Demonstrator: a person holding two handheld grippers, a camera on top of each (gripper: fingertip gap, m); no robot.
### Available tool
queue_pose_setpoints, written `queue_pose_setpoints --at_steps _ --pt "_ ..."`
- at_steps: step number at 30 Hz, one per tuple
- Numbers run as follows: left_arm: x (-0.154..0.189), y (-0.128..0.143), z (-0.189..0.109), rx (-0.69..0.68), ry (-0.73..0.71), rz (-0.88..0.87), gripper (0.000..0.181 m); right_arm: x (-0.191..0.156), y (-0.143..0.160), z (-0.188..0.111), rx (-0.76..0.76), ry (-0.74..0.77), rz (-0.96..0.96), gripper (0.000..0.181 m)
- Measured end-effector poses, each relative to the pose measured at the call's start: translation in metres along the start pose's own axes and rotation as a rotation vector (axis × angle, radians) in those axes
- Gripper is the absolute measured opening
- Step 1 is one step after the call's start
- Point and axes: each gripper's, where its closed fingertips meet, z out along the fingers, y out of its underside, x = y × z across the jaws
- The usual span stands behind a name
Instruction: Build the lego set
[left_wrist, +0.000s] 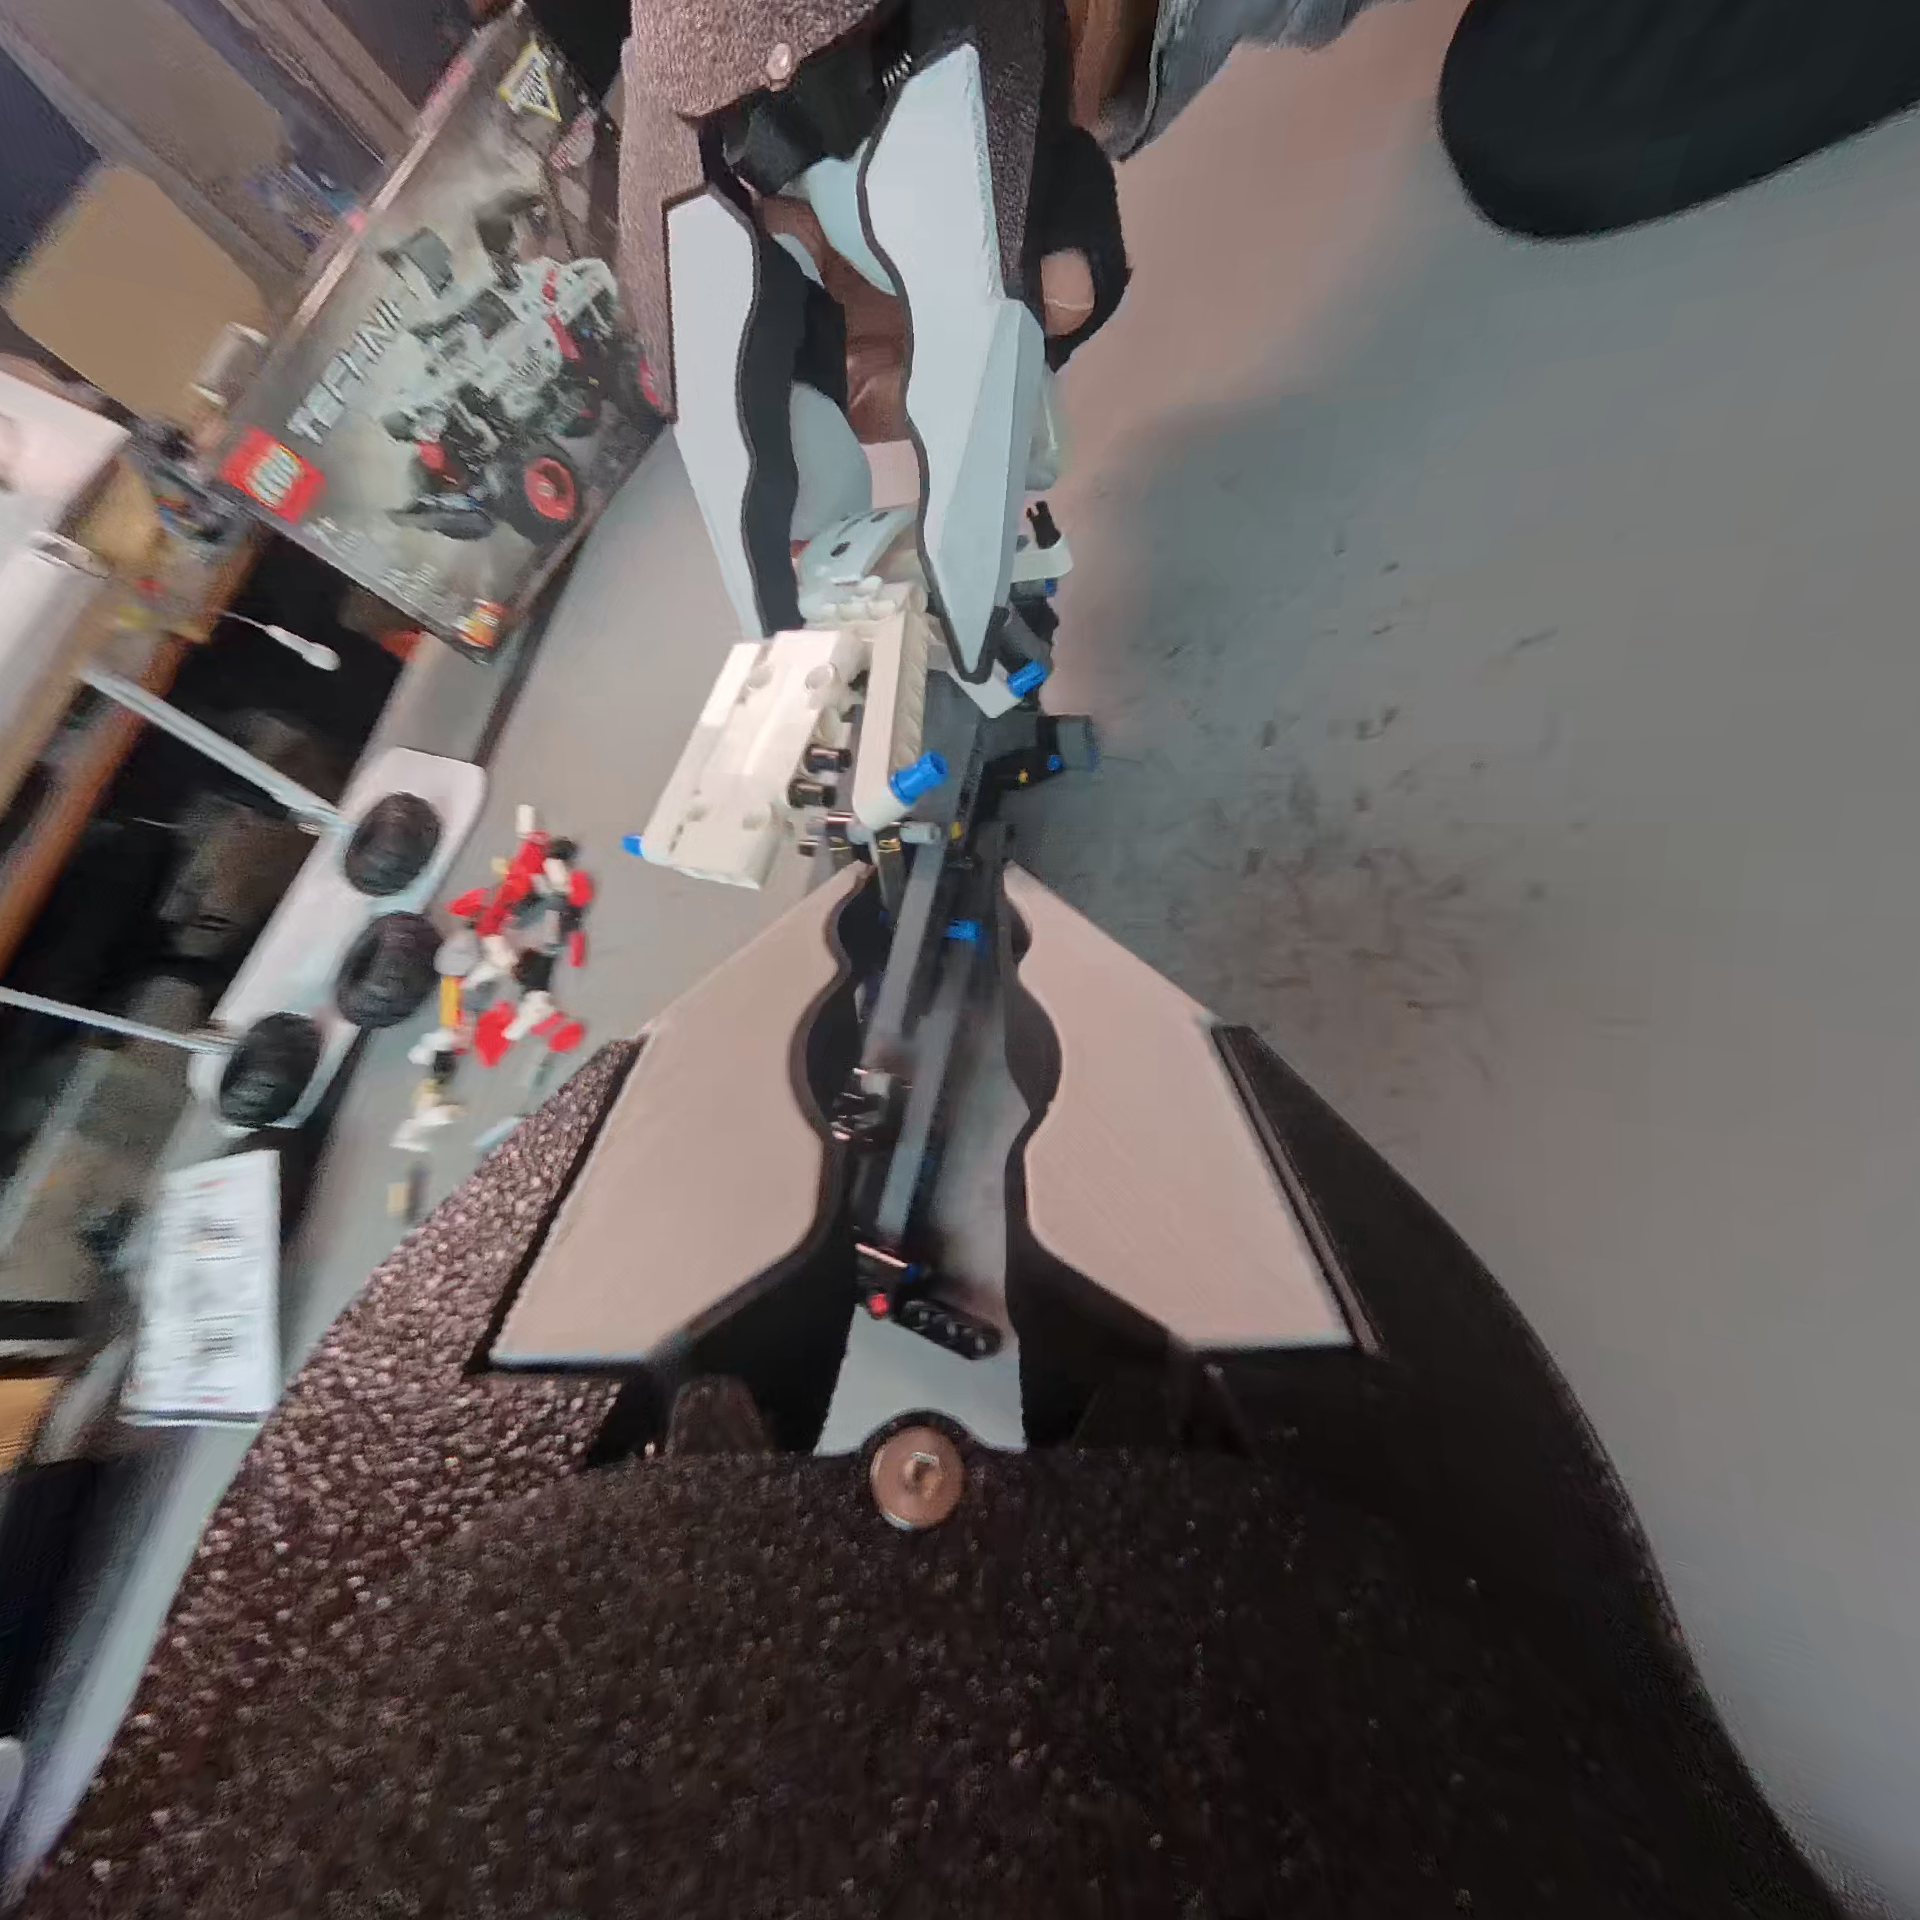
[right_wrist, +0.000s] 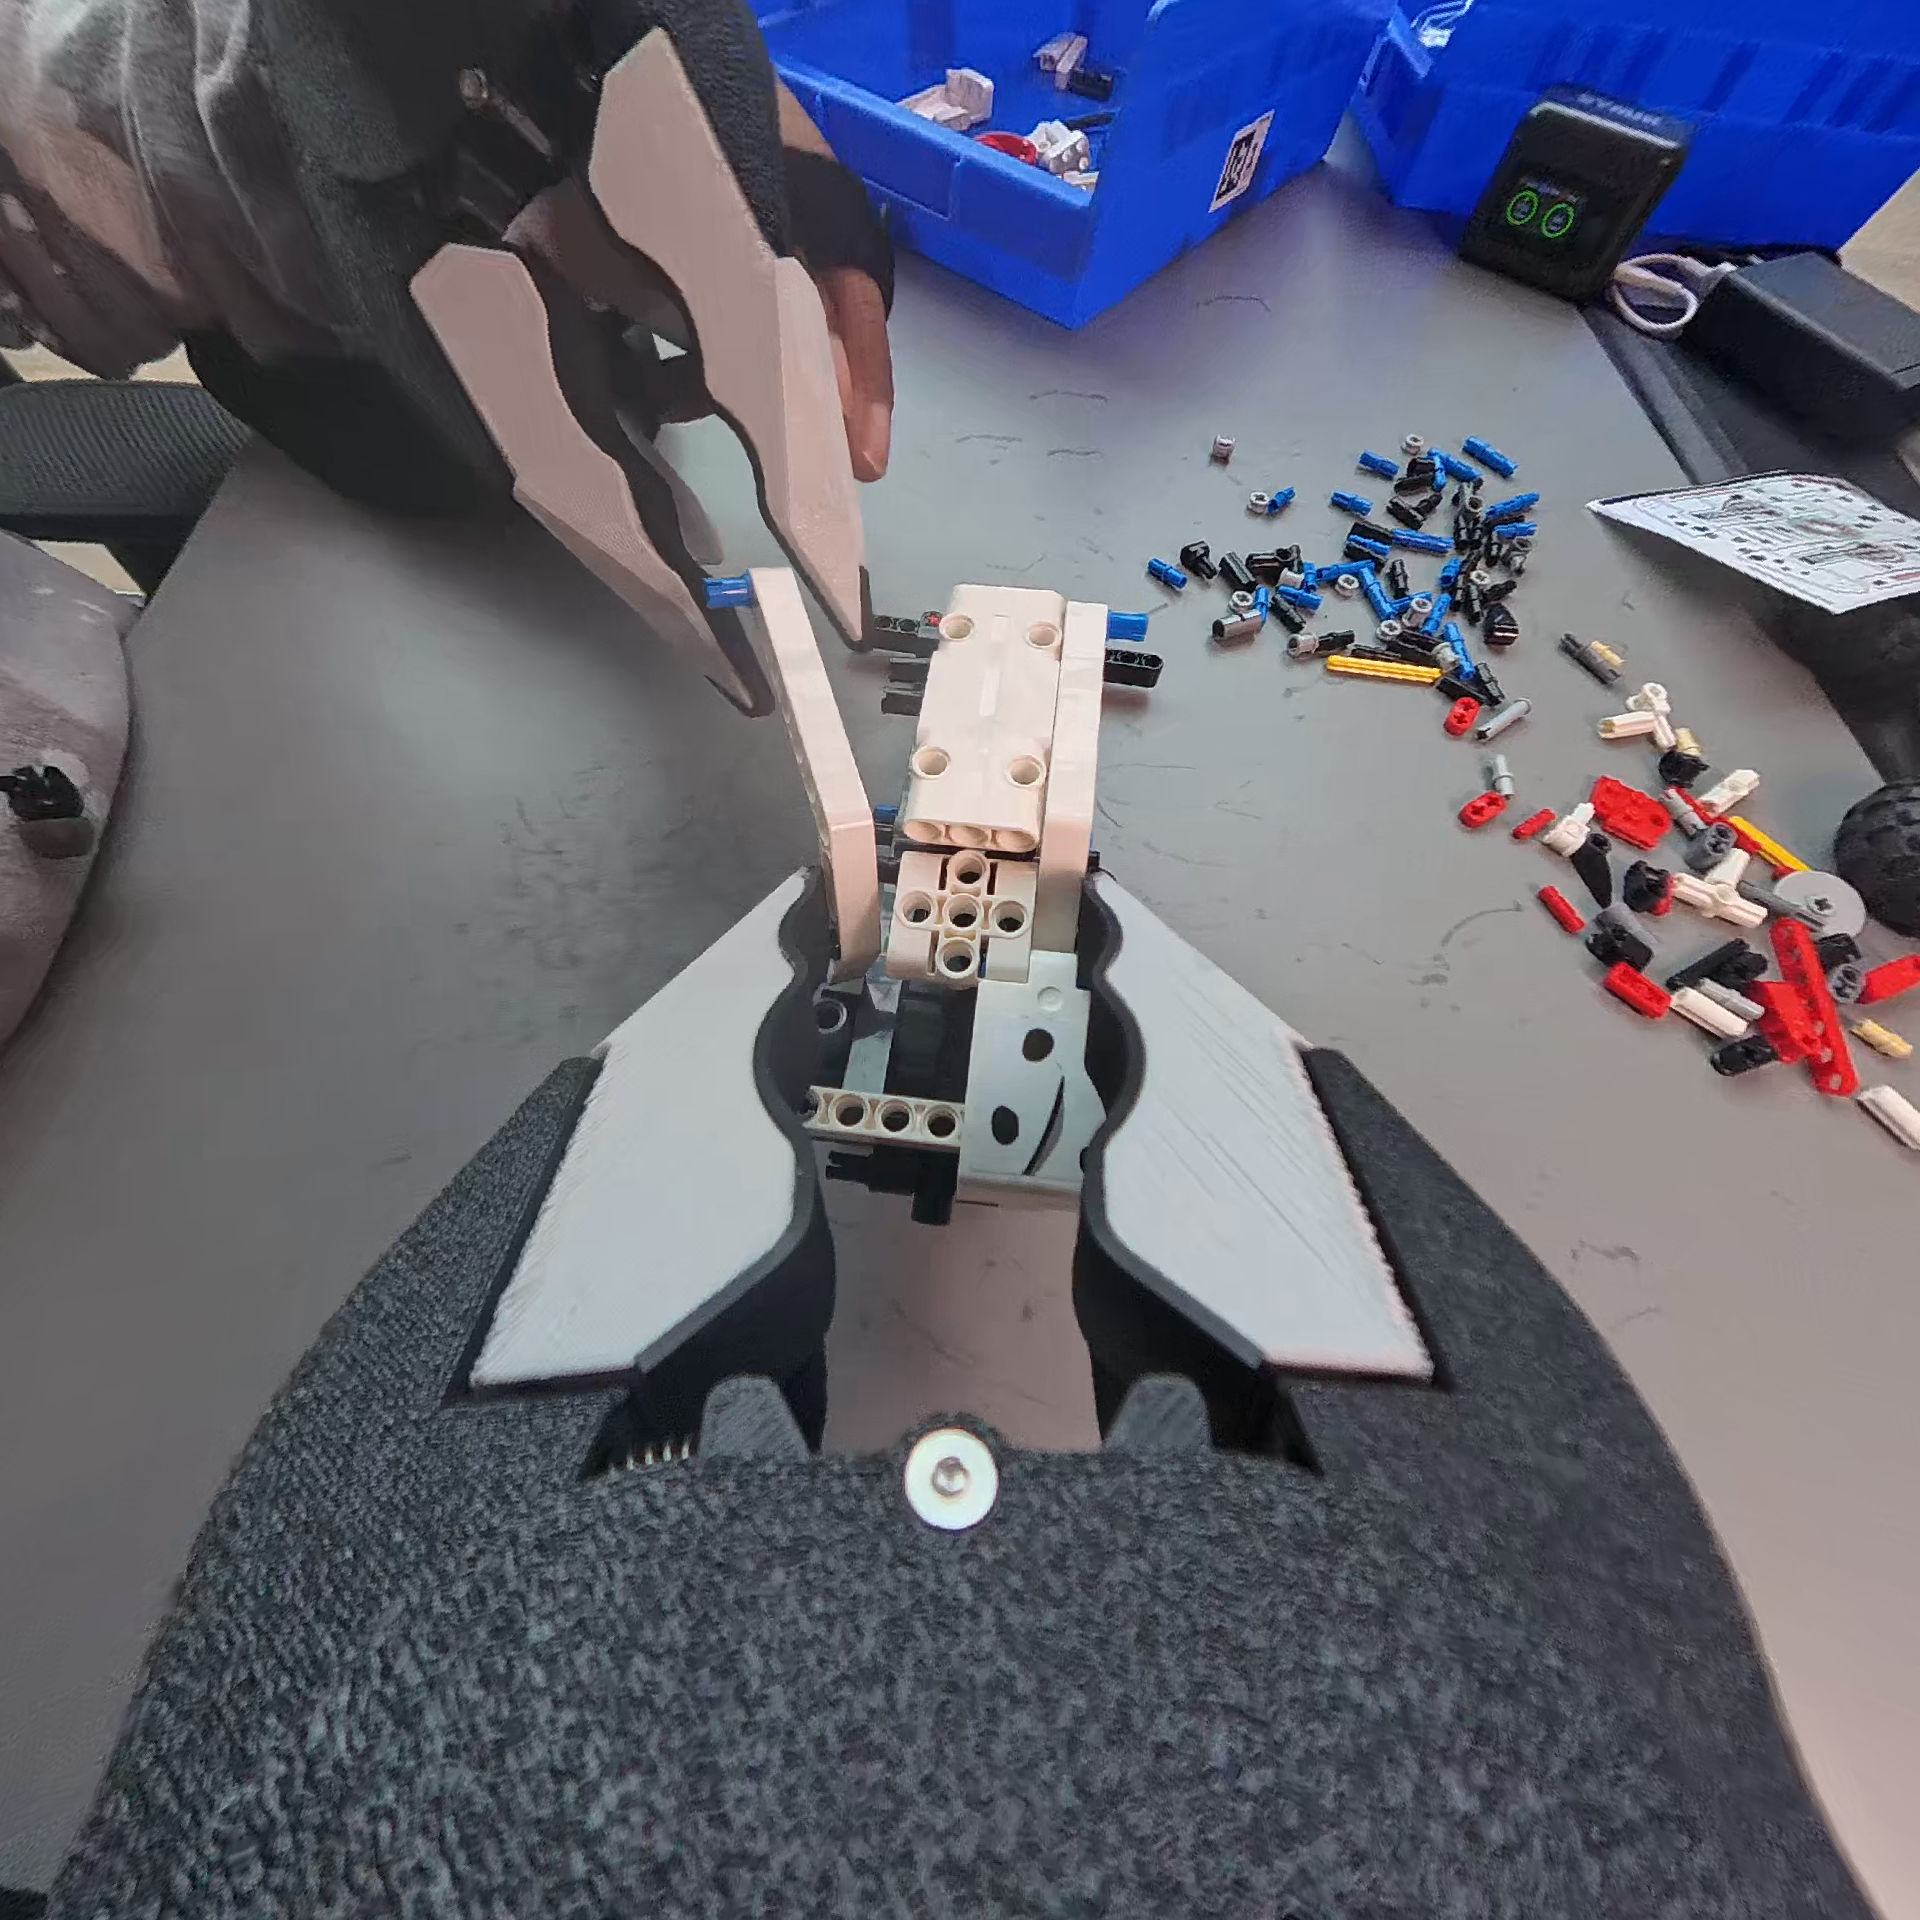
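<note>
Closest to the right wrist camera, the right gripper (right_wrist: 951, 1039) pinches the near end of the half-built lego model (right_wrist: 987, 831), with one finger pressing on each side of its white and black body. The model stands out forward over the grey table (right_wrist: 416, 831), held up between the two tools.

At the far end, the left gripper (right_wrist: 805, 665) comes down from above. Its tips are close together around the top of a long white beam (right_wrist: 816, 769), which leans outward on the left side of the model and carries a blue pin (right_wrist: 727, 590). In the left wrist view the left gripper (left_wrist: 930, 904) has dark grey frame pieces of the model (left_wrist: 810, 748) between its fingers, so it seems to hold there too, though the blur makes the exact contact unclear.

My judgement is that the step in hand is to seat this white beam against the body. To do it well, the right gripper should keep firm and not twist, while the left one presses the beam straight in, with the pin lined up to its hole first.

Spare parts wait on the right: a heap of red and white pieces (right_wrist: 1704, 935), and smaller blue and black pins (right_wrist: 1392, 582).
</note>
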Motion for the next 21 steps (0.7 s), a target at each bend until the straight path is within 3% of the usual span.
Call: queue_pose_setpoints --at_steps 6,9,16,21 --pt "0.009 -0.021 -0.012 0.188 0.283 -0.526 0.031 0.000 0.000 0.000 0.001 0.038 -0.025 0.048" --pt "0.005 -0.030 -0.008 0.231 0.316 -0.663 0.029 -0.001 0.000 0.000 -0.010 0.053 -0.048 0.048" --pt "-0.001 -0.041 -0.001 0.274 0.308 -0.724 0.020 0.001 0.002 0.000 -0.039 0.085 -0.072 0.048" --pt "0.000 -0.037 -0.002 0.287 0.293 -0.619 0.018 0.000 0.001 0.000 -0.015 0.065 -0.066 0.048"
